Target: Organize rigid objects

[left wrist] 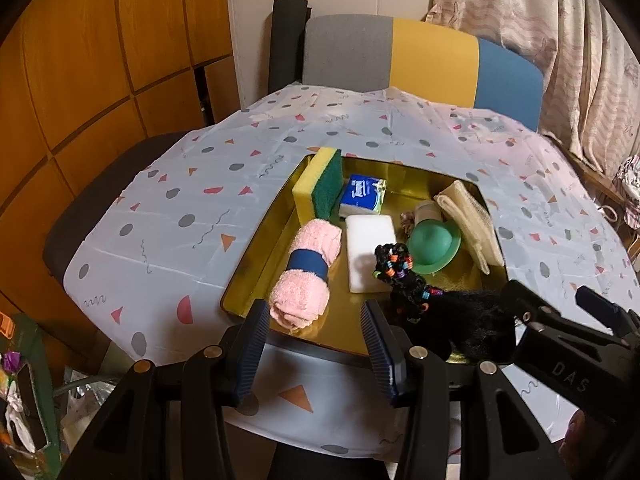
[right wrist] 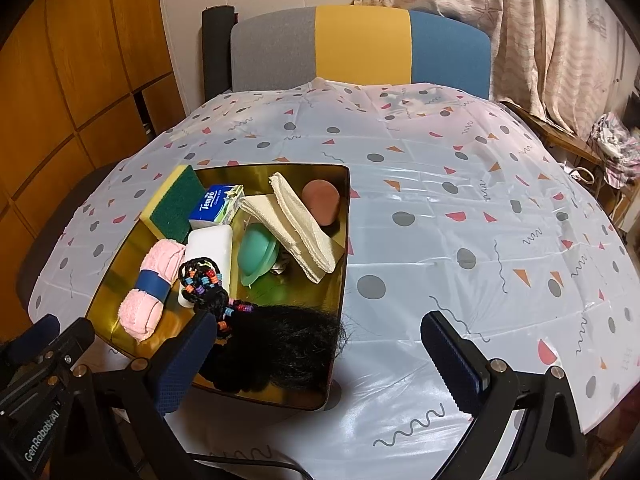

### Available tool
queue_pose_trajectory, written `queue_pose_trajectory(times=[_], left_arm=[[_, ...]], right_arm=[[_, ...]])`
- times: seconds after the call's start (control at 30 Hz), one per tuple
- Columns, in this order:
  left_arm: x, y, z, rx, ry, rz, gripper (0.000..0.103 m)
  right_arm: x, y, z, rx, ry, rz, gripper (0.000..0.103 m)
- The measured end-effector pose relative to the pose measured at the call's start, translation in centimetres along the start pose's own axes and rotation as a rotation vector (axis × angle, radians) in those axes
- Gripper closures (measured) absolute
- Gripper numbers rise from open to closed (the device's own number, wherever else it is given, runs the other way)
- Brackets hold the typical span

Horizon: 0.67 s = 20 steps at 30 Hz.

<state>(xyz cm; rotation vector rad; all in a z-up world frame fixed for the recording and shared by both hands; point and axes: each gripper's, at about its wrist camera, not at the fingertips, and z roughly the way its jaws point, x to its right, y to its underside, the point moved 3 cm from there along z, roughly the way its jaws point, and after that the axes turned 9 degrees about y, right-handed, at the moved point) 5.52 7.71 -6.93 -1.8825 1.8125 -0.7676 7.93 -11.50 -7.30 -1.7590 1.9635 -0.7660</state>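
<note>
Patterned tablecloth with a gold tray at its near left.
Left to right inside: pink towel roll, sponge, white soap bar, green dish, folded cloths; black hairpiece nearest. Left gripper spread, empty; right gripper spread, perhaps brushing the hair.

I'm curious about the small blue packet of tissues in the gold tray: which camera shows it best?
The right wrist view: the tissue packet faces the camera there and its brand lettering is readable. In the left wrist view the packet appears smaller and farther off, its print blurred.
</note>
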Motion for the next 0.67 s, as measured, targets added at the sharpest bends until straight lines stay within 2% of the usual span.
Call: queue_pose_trajectory(times=[0.3,0.67], left_arm=[[0.54,0.15,-0.09,0.001,-0.032,0.035,0.055],[0.29,-0.23,-0.50,0.036,-0.043,0.022,0.055]], right_arm=[[-0.05,0.00,0.00,0.002,0.001,0.001,0.000],[0.07,0.03,0.12,0.000,0.000,0.008,0.000]])
